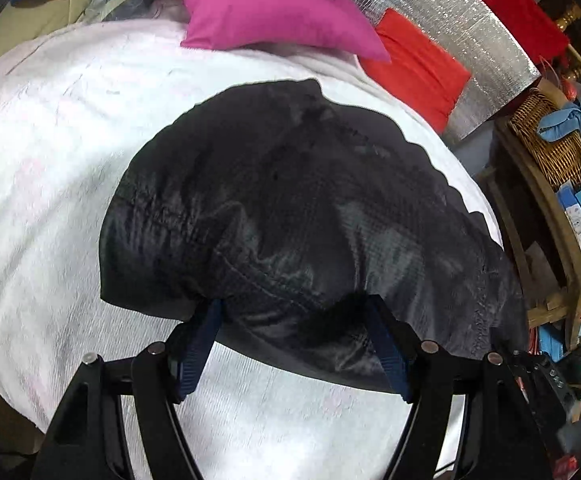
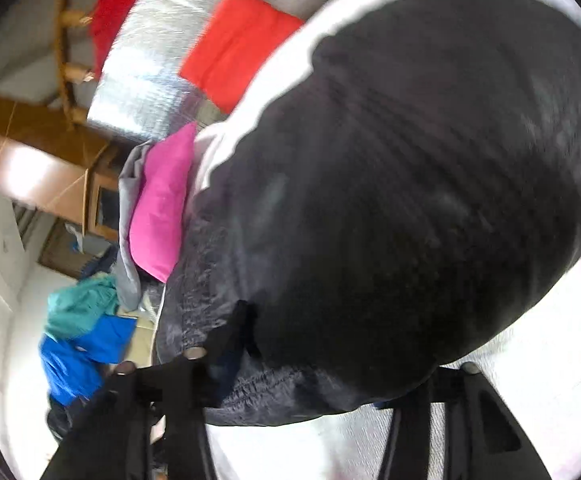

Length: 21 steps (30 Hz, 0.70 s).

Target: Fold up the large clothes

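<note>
A large black garment (image 1: 290, 216) lies bunched on a white bedspread (image 1: 42, 184). My left gripper (image 1: 294, 308) is open, its blue-padded fingers (image 1: 198, 340) spread wide with the garment's near hem draped between and over their tips. In the right wrist view the same black garment (image 2: 410, 200) fills most of the picture, blurred. My right gripper (image 2: 322, 344) is open too, and the garment's hem lies over its fingers; the right fingertip is hidden under the cloth.
A pink pillow (image 1: 266, 12), a red cushion (image 1: 418, 68) and a silver foil mat (image 1: 462, 40) lie at the bed's far side. A wicker basket (image 1: 546, 140) and boxes stand on a wooden shelf to the right. Blue and teal clothes (image 2: 86, 332) lie beyond the bed.
</note>
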Tool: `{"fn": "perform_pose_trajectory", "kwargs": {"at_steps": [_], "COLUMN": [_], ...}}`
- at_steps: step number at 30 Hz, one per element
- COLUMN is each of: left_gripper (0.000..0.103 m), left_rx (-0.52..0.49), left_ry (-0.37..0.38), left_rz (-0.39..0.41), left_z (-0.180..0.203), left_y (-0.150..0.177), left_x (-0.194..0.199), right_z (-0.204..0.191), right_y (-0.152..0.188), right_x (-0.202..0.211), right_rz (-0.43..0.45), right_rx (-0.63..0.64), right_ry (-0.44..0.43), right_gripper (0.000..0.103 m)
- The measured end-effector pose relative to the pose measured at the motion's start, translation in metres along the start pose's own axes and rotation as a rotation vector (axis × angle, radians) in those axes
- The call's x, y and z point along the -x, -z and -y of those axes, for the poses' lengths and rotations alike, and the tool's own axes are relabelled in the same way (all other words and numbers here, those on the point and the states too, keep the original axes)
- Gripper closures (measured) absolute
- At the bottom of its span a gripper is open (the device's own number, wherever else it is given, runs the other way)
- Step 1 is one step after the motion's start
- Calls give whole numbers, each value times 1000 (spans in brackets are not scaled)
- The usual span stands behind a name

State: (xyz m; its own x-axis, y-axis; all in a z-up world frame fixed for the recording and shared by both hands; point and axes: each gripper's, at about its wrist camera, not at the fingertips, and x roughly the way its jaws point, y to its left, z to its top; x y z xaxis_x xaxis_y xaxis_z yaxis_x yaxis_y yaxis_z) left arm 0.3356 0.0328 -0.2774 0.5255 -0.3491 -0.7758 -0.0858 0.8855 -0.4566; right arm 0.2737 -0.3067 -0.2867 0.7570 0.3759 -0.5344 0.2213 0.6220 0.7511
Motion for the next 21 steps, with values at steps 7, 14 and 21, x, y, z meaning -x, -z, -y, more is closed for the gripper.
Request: {"fn": "perform_pose_trajectory", "kwargs": {"at_steps": [7, 14, 21], "left_gripper": [29, 29, 28], "left_rx": [-108, -264, -442], "left_ry": [-104, -226, -346], "left_rz": [-17, 102, 345], "left_z": [12, 40, 84], "left_y": [14, 29, 58], "left_x": [-10, 34, 122], "right_z": [12, 7, -39], "right_y": [0, 3, 33], "right_x": [-14, 16, 94], "right_rz": [-64, -109, 43], "right_rx": [-20, -6, 302], "right_ry": [66, 65, 181], "right_gripper": [62, 31, 31]}}
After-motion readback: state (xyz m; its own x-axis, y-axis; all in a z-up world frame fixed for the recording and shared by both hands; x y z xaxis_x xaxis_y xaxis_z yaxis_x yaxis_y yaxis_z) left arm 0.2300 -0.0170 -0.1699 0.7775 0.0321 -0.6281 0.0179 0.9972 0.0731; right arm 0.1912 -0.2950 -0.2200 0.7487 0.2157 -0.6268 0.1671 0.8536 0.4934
